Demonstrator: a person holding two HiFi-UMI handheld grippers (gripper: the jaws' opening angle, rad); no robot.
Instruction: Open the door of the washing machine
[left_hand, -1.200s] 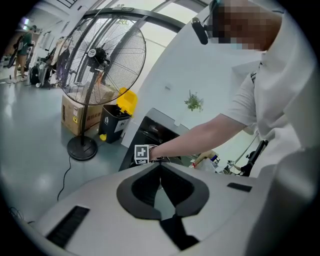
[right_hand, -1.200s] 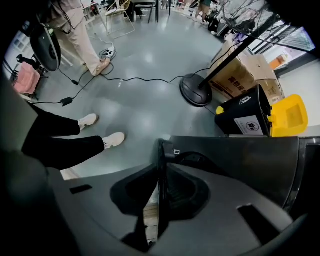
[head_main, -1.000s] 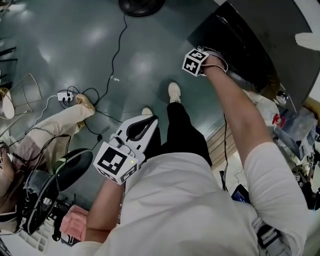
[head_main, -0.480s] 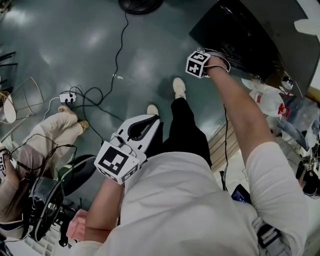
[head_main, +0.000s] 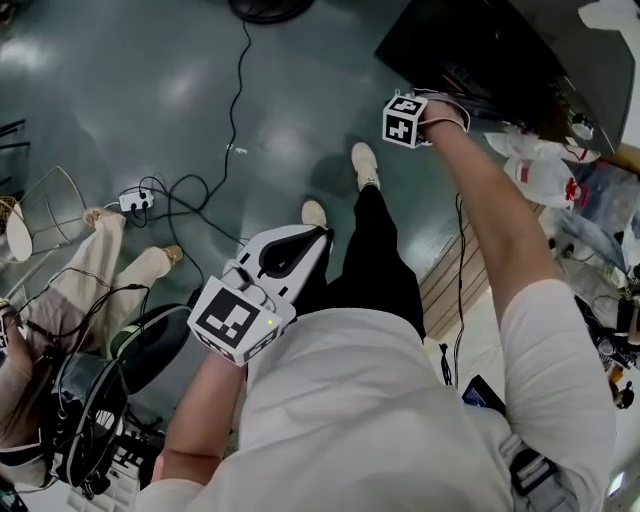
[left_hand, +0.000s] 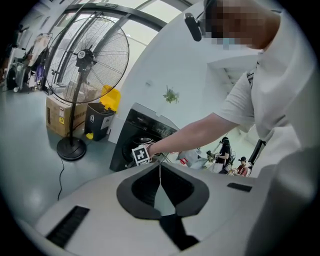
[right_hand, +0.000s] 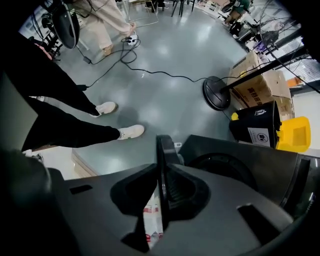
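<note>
Our right gripper (right_hand: 161, 173) clamps the thin dark door edge (right_hand: 163, 145) of the black washing machine (right_hand: 240, 167); our left gripper (left_hand: 160, 174), jaws pressed together, holds nothing.

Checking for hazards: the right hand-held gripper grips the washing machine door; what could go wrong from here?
The right hand-held gripper pinches only the thin edge of the door, so it may slip. The floor cable runs near the person's shoes, a possible trip hazard.
</note>
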